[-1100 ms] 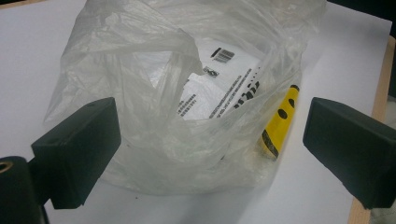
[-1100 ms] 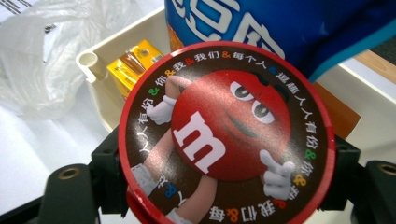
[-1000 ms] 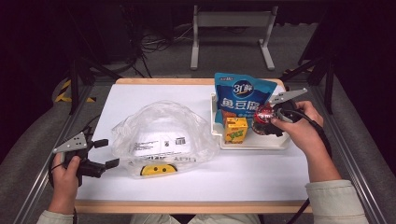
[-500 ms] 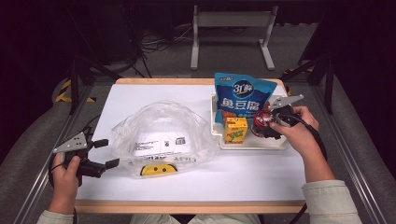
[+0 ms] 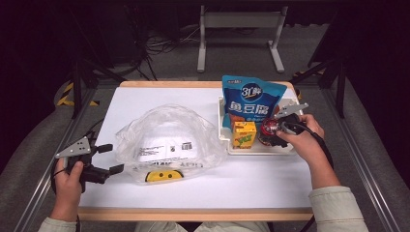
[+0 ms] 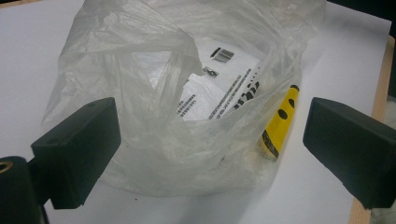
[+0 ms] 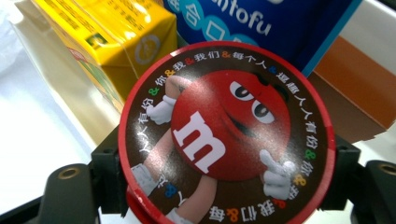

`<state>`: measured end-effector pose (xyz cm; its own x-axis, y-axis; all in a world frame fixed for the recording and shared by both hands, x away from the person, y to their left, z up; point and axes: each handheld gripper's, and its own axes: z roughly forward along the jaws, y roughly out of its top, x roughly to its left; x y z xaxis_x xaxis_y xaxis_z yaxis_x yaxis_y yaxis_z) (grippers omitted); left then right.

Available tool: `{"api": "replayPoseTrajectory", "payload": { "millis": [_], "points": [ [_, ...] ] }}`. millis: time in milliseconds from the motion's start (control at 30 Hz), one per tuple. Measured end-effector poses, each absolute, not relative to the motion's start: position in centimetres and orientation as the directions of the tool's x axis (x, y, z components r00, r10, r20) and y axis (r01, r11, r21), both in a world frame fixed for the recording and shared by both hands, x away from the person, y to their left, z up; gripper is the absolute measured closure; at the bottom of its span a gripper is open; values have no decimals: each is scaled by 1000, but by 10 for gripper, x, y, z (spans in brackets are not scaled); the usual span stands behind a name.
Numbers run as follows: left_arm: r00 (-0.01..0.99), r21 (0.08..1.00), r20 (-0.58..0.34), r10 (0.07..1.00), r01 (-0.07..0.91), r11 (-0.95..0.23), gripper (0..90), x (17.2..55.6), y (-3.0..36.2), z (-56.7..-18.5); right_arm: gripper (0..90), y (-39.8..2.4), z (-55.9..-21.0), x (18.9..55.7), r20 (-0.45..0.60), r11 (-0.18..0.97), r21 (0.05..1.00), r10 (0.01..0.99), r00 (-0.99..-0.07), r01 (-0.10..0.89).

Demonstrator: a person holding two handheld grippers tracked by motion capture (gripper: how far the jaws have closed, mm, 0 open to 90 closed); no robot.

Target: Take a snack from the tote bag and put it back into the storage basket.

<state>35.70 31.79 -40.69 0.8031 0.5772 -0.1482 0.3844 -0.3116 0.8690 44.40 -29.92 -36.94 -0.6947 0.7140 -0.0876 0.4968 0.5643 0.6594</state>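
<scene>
Jaws of my right gripper (image 5: 271, 131) stand on both sides of the round M&M's tub (image 7: 226, 135) in the white tray (image 5: 261, 148) near the table's right edge; whether they pinch it, I cannot tell. My left gripper (image 5: 107, 158) is spread before the plastic bag (image 5: 167, 140).

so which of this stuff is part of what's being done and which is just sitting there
In the job:
- round M&M's tub, between the right gripper jaws
- white tray it stands in
- clear plastic bag, faced by the open left gripper

Lying about:
- yellow drink carton
- blue fish tofu pouch
- brown box
</scene>
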Motion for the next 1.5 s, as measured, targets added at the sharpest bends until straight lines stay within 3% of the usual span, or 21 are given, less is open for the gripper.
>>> {"api": "replayPoseTrajectory", "payload": {
  "millis": [1400, 1500],
  "points": [
    [806, 869, -140, 575, 379, -319, 47, 357, 318, -407, 252, -306, -406, 458, -36, 553, 641, 714, -699, 532],
    [807, 870, -139, 574, 377, -319, 47, 357, 318, -407, 193, -306, -405, 457, -21, 536, 651, 721, -693, 538]
  ]
}}
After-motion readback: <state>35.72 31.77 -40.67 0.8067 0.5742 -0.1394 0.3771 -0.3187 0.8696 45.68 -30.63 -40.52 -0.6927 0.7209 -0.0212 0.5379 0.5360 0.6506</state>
